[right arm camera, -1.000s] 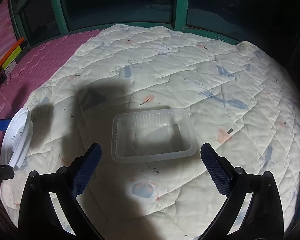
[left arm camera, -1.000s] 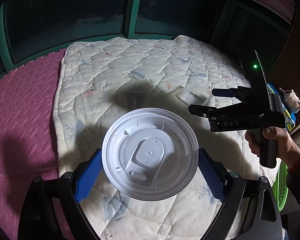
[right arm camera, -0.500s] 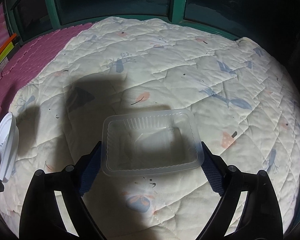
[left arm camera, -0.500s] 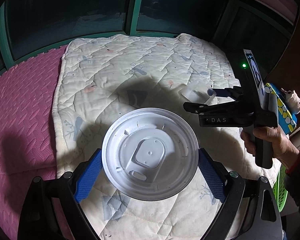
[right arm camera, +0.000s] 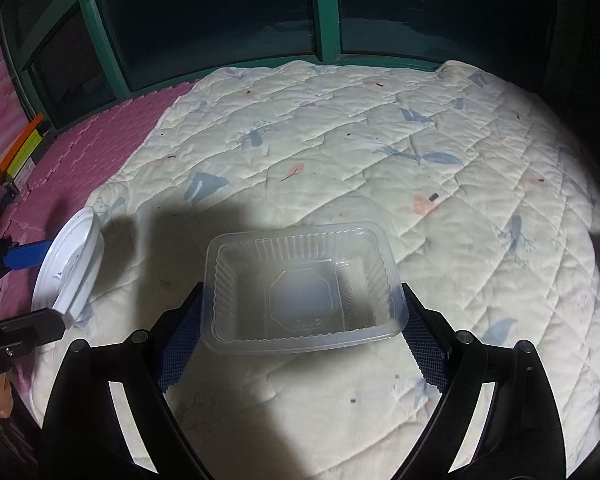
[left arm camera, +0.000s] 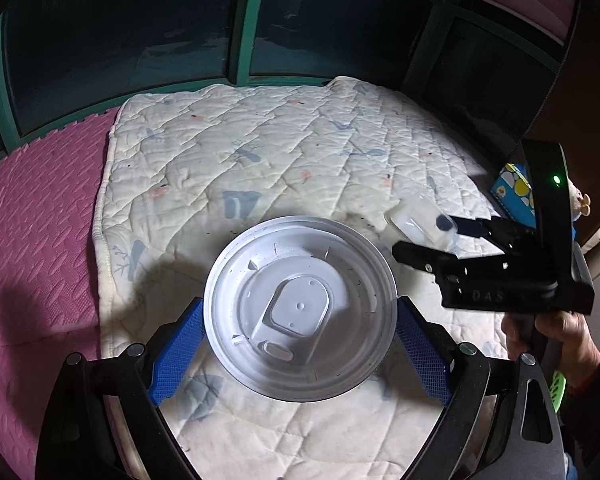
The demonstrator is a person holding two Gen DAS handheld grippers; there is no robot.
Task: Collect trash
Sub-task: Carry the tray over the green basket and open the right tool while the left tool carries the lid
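My right gripper (right arm camera: pixel 302 322) pinched the light, flimsy clear rectangular plastic tray (right arm camera: pixel 302 286) by its short rims, mid-quilt, gently, while my left gripper (left arm camera: pixel 300 342) clamped the stiff round white plastic lid (left arm camera: pixel 300 308).

home floor, quilted mat (right arm camera: pixel 340 152) (pink foam tiles (left arm camera: pixel 32 220))

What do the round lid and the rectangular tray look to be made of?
Round lid: opaque white plastic, apparently thin and moulded, with embossed tabs and a slight sheen.
Rectangular tray: clear thin plastic, probably thermoformed; the quilt shows through its ribbed walls.
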